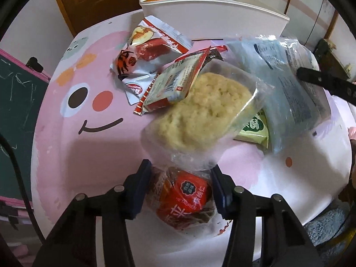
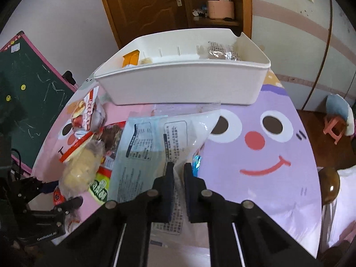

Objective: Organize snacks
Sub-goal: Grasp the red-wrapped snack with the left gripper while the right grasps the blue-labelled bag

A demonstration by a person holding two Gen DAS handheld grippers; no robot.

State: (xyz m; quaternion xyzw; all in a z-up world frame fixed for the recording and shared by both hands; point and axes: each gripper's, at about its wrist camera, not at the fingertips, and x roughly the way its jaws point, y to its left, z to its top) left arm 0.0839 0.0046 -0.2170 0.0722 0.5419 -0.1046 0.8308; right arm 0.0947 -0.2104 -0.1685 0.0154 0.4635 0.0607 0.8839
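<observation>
My left gripper (image 1: 181, 179) points down at the table, its pads against both sides of a red walnut packet (image 1: 184, 198). The clear tail of a wrapped pale cake (image 1: 200, 113) lies across its fingertips. My right gripper (image 2: 179, 171) is shut on the edge of a big pale-blue printed bag (image 2: 153, 142), also in the left wrist view (image 1: 287, 89). Loose snacks lie in a heap: a pancake packet (image 1: 153, 37), a silver packet (image 1: 126, 66), a red-edged sachet (image 1: 175, 82) and a green packet (image 1: 255, 126). A white bin (image 2: 182, 84) stands behind them, holding an orange packet (image 2: 131, 59) and a dark wrapped snack (image 2: 222, 52).
The round table (image 2: 255, 178) has a pink and lilac cartoon-face top; its edge runs close on the right. A green chalkboard (image 2: 33, 93) leans at the left. Behind the bin is a wooden door (image 2: 144, 6). A pink stool (image 2: 333, 126) stands on the floor at the right.
</observation>
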